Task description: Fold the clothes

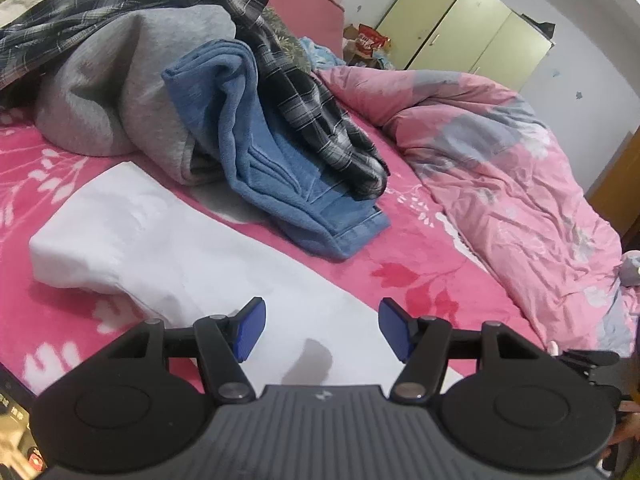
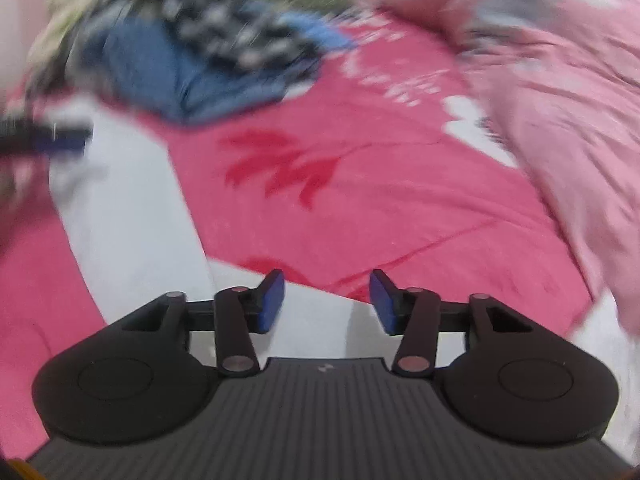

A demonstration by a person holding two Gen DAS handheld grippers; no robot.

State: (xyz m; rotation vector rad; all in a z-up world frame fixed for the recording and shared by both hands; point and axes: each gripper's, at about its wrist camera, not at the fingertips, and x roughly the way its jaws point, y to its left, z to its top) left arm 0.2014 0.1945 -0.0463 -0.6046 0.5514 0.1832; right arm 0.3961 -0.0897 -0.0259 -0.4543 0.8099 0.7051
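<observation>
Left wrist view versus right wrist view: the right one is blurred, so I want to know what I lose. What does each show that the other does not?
Only the left wrist view shows the grey sweatshirt, the yellow-green wardrobe and the open left gripper from behind. Only the right shows the open right gripper and a red leaf print at centre. Both show the white garment, blue jeans, plaid shirt and pink quilt.

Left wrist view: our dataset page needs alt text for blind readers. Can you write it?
The open left hand-held gripper hovers over a folded white garment on a pink floral bedsheet. Behind lies a heap of unfolded clothes: grey sweatshirt, blue jeans, dark plaid shirt. A rumpled pink duvet lies right.
</observation>
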